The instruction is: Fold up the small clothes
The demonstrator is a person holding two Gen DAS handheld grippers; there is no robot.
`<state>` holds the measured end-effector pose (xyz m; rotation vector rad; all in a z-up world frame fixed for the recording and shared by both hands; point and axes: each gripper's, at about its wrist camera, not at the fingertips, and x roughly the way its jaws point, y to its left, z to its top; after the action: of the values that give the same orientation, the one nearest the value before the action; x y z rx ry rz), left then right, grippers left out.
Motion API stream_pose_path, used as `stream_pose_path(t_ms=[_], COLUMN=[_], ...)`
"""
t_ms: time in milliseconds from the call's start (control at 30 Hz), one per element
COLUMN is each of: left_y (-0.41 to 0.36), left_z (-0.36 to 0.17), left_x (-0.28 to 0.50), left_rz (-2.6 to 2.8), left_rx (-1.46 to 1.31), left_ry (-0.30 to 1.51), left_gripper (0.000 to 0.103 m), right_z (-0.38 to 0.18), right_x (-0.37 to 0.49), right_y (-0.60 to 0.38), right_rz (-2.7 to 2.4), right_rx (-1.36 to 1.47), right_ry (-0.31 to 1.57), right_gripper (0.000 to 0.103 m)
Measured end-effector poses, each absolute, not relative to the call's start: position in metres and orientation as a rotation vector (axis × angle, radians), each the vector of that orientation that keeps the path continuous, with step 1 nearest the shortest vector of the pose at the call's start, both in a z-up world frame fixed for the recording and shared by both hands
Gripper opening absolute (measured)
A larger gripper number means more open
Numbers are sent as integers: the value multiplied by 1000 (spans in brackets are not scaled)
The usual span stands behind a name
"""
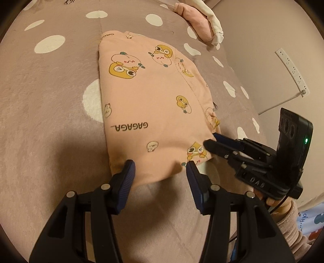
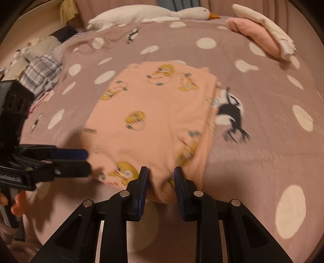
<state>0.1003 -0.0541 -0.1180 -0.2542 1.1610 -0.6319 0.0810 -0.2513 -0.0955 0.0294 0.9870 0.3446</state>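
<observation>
**Left wrist view: two grippers at the near hem of a folded peach garment**

The bedspread (image 1: 50,97), mauve with white dots, fills both views and carries everything else. On it lies the folded garment (image 1: 149,105), peach cloth printed with yellow cartoon ducks and the word GAGAGA, flat and roughly rectangular. Beyond the garment's far right corner sits a pink folded cloth (image 1: 199,26) with a cream cloth (image 1: 214,30) lying over it. In the right wrist view a white goose plush (image 2: 154,13) lies well beyond the garment's far edge, and a plaid cloth (image 2: 40,72) sits beyond its left side.

The left gripper (image 1: 160,169) stands about half open, its fingers straddling the garment's near edge with cloth between them, the pads not visibly pressing. The right gripper (image 2: 160,178) is narrowed to a small gap with a bunch of the garment's near hem pinched between its blue pads, at the near right corner. That view is blurred.
</observation>
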Motion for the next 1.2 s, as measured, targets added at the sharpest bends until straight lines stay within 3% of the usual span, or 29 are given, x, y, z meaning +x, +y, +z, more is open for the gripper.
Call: stream_pose_path(t_ms=[300,767,867,1100,1200], left_y=[-51,-23,-24,-26,-26], left_z=[-108,-109,-107,-106,-107], left_x=[82,79,79,82,84], left_rz=[-586,-501,-499,-498,-499], left_rx=[-163,-214,-226,-242,-255], left_ry=[1135,1140,1139,1149,1153], left_gripper=[53,67,70,72,78], right_z=[-89,-86,-87,-89,-90], right_x=[70,58,58,60,62], right_y=[-263,-303,-308,-309,-308], right_rz=[280,212,226,254,261], right_rx=[62,238,298,365,376], right_ry=[966,960,964,972,972], right_gripper=[27,27,38,44,52])
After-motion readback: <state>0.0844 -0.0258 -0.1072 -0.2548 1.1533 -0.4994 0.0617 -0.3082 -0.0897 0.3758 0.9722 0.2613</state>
